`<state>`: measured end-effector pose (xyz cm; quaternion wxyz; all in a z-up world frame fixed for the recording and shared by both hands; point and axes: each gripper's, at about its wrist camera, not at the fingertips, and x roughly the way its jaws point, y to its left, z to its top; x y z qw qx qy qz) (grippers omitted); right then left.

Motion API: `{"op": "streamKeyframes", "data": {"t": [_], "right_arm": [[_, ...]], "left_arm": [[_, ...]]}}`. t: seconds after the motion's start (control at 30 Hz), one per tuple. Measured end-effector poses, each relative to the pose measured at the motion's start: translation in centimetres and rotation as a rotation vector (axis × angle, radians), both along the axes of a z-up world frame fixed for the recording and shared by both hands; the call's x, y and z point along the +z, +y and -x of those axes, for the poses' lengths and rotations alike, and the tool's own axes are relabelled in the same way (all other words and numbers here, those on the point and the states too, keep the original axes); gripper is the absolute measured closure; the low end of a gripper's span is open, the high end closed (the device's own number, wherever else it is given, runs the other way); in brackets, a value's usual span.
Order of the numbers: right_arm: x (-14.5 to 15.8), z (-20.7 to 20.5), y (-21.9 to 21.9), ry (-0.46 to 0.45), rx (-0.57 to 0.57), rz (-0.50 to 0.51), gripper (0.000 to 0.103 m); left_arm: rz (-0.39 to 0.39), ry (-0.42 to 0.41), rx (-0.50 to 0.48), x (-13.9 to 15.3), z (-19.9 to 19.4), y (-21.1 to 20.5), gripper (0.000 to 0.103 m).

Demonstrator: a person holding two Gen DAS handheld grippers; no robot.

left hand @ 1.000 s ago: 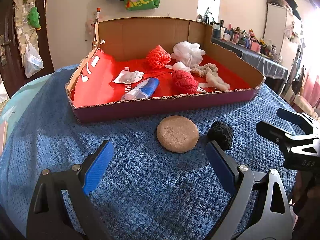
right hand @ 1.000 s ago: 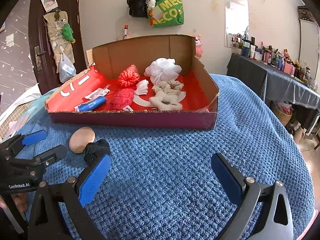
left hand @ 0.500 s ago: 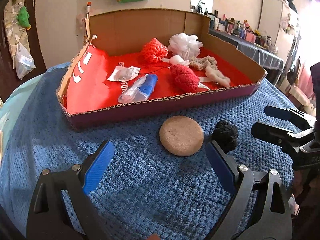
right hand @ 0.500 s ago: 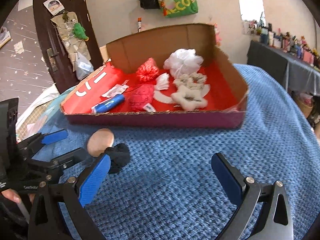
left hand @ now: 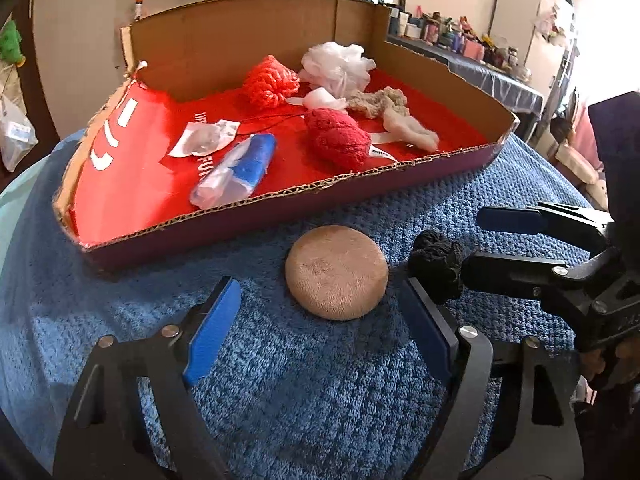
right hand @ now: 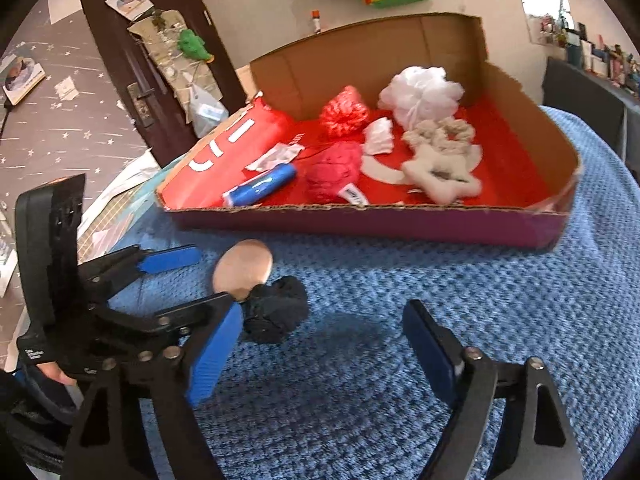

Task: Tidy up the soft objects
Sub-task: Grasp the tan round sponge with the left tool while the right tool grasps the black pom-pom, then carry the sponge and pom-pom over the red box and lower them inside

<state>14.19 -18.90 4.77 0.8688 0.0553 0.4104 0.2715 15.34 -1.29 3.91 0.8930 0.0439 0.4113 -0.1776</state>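
Pickup step: my left gripper (left hand: 320, 332) closing short of puff (left hand: 337, 273), my right (right hand: 320, 350) closing beside black ball (right hand: 276, 312); neither gripping. Next: reach in, squeeze.

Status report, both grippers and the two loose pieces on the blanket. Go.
Left gripper closing, tan pad ahead, untouched. Right gripper closing, holding nothing, black scrunchie at its left finger. Nothing in the way.
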Motion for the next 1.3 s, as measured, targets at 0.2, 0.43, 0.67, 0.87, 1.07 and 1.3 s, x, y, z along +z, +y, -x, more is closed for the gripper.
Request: {"op": "streamKeyframes", "data": {"t": [0.2, 0.43, 0.67, 0.87, 1.07, 1.3], "right_arm": [[-0.1, -0.6, 0.7, 0.022, 0.050, -0.027, 0.036], [-0.5, -0.7, 1.5, 0.037, 0.104, -0.038, 0.058], [-0.1, -0.4, 0.8, 0.026, 0.096, -0.075, 0.071], [1.1, 0.3, -0.2, -0.023, 0.044, -0.062, 0.073], [1.7, 0.6, -0.7, -0.039, 0.031, -0.049, 0.081], [0.8, 0.8, -0.8, -0.017, 0.021, -0.027, 0.081]], "left_arm": [[-0.004, 0.013, -0.034, -0.1, -0.6, -0.6, 0.036], [0.006, 0.023, -0.073, -0.4, -0.7, -1.1, 0.051], [0.026, 0.000, -0.086, 0.2, 0.1, -1.2, 0.054], [0.051, -0.024, -0.078, 1.1, 0.8, -0.8, 0.054], [0.055, -0.028, -0.075, 1.3, 1.1, -0.6, 0.054], [0.046, 0.000, -0.078, 0.4, 1.5, -0.5, 0.052]]}}
